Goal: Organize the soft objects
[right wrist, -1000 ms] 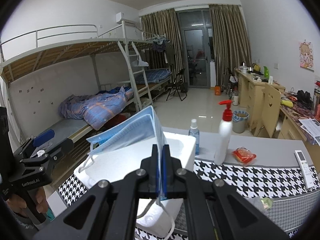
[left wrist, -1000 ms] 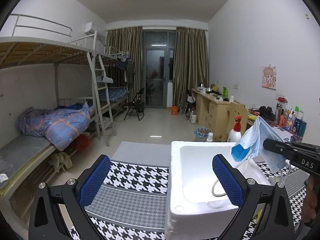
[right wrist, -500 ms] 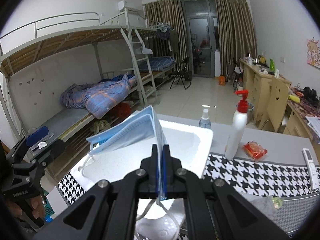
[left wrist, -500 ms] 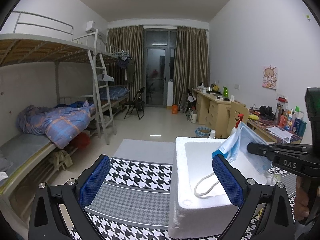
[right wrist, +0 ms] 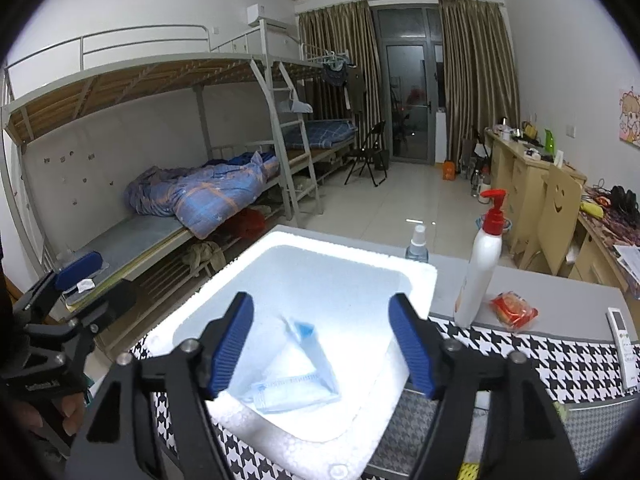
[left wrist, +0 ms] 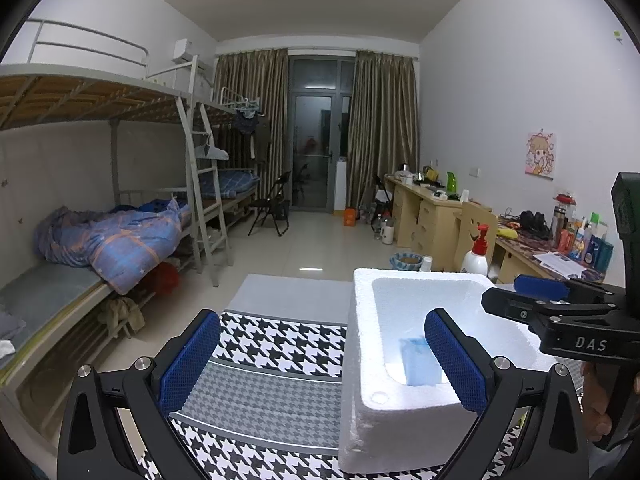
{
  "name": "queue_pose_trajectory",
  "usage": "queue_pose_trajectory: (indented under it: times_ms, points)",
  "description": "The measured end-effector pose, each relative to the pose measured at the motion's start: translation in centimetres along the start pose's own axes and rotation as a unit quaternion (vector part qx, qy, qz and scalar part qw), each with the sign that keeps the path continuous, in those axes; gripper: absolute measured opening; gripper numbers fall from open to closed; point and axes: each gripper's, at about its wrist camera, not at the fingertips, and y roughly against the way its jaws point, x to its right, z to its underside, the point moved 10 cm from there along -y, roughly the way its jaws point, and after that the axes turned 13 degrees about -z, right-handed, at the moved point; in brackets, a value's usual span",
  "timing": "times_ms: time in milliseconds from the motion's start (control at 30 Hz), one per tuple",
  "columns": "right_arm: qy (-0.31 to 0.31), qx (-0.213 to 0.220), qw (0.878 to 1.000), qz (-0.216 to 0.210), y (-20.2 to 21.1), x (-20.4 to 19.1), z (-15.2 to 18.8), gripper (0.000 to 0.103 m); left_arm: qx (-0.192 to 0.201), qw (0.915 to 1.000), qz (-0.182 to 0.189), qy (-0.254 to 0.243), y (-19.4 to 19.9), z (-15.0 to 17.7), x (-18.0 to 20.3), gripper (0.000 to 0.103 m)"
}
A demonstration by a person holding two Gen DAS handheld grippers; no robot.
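Observation:
A white foam box (left wrist: 400, 412) (right wrist: 420, 280) stands on the houndstooth table cloth (left wrist: 272, 344). A light blue face mask (right wrist: 296, 376) (left wrist: 418, 360) lies crumpled on the box floor, free of any finger. My right gripper (right wrist: 320, 300) hovers over the box with its jaws opening and nothing between the blue pads. In the left wrist view the right gripper (left wrist: 516, 296) reaches in over the box's right rim. My left gripper (left wrist: 323, 314) is open and empty, beside the box's left wall above the cloth. It also shows as the left gripper (right wrist: 76, 276) at the right wrist view's left edge.
Behind the box stand a white pump bottle with a red top (right wrist: 480, 268) and a small spray bottle (right wrist: 418, 244). A red snack packet (right wrist: 514, 308) and a remote (right wrist: 622, 344) lie to the right. A bunk bed runs along the left wall, desks along the right.
The right gripper went from shut on the mask to open. The mask dropped from its fingers onto the box floor. The left gripper stayed where it was.

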Motion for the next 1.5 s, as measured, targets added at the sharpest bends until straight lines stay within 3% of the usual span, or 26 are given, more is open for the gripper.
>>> queue_pose_trajectory:
  times_ms: [633,1033,1367,1500]
  points:
    - [0.006,0.042,0.999,0.028,4.0,1.6,0.0,0.078,0.013,0.9997,0.018,-0.012,2.4,-0.2,1.8,0.102]
    - [0.013,0.062,0.996,0.062,6.7,3.1,0.5,0.080,0.022,0.9982,0.048,-0.029,3.8,-0.7,5.2,0.102]
    - [0.007,0.083,0.993,0.083,9.0,4.5,0.7,0.094,0.026,0.9959,0.077,-0.041,4.6,-0.8,8.0,0.102]
    - [0.005,0.090,0.991,0.101,10.0,5.2,1.1,0.095,0.028,0.9944,0.091,-0.046,5.1,-0.8,9.1,0.102]
